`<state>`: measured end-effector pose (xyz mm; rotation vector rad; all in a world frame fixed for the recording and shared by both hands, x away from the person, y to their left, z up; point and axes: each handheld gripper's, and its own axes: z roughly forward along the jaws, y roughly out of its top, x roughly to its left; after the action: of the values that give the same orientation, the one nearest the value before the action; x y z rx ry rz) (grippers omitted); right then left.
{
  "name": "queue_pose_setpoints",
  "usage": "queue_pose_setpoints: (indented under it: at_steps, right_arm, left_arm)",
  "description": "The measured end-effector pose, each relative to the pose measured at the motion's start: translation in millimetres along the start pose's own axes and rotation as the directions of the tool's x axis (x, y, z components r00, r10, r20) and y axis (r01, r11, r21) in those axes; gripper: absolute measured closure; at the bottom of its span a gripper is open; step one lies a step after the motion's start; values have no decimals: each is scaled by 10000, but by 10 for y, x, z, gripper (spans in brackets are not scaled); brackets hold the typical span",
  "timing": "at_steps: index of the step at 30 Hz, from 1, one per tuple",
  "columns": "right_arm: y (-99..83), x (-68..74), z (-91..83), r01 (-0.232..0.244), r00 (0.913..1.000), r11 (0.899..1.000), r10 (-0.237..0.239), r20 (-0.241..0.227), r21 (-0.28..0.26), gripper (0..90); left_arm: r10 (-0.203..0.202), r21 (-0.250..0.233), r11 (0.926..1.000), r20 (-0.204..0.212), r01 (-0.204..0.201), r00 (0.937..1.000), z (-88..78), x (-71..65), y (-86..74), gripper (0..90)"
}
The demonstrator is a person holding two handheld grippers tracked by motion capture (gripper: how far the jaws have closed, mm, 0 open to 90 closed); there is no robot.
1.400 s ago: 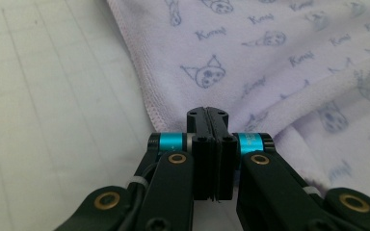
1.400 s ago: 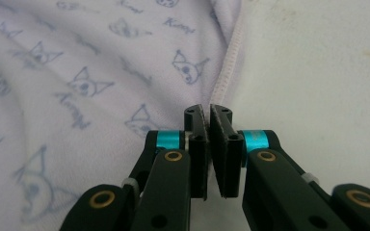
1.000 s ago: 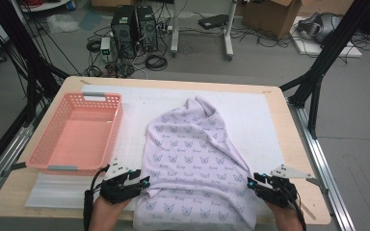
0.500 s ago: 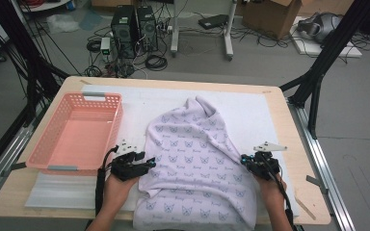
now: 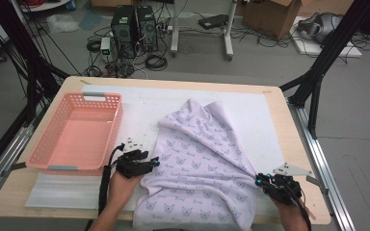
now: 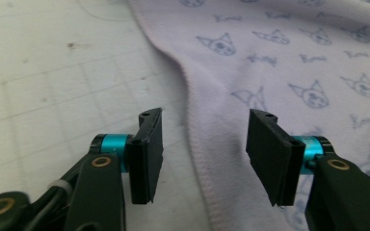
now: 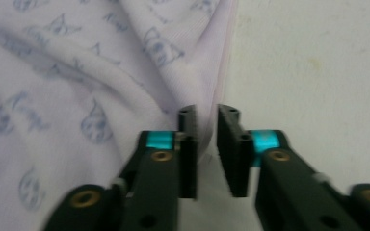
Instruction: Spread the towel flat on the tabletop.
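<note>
Fingers (image 6: 147,156) of the left gripper (image 5: 147,163) are seen spread, straddling the hemmed left edge of the lilac printed cloth (image 5: 202,163); their jaws have just been closing, yet the pads are not pressed on the fabric. On the right gripper (image 5: 265,182) the fingers (image 7: 188,154) stand nearly together with a gathered fold of the cloth's right edge running between them; their jaws have just been opening a little, and whether the fold is truly pinched cannot be told from the narrow gap.

The cloth is spread over the middle of the counter (image 5: 289,130), its top bunched into a peak and its lower end hanging over the near edge.

For the step in hand, judged to be taking both side edges, the left hem should be brought fully between the pads before they are closed, so that only one layer is caught. The right fold would best be gripped deeper, since a hold at the very tips may slip once the fabric is lifted. Both edges should be raised together so that the cloth is kept from twisting.

A white mat (image 5: 149,106) is laid over the wooden counter, and a pink basket (image 5: 53,144) is set on its left side. Beyond, computer towers (image 5: 132,26), cables and a cardboard box (image 5: 270,12) are seen on the grey floor.
</note>
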<state>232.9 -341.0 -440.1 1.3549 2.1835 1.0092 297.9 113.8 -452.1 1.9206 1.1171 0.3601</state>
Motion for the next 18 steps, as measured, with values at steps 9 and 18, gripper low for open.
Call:
queue_pose_setpoints:
  at_steps: [9, 18]
  right_arm:
    - [245, -37, 348, -190, 9998, 9998, 191, -99, 106, 720]
    - [546, -322, 646, -239, 9964, 9988, 272, 800, -419, 865]
  left_arm:
    - [148, 51, 9999, -604, -146, 9981, -11, -31, 28, 861]
    - [-236, -808, 9967, -1417, 122, 9896, 76, 85, 155, 863]
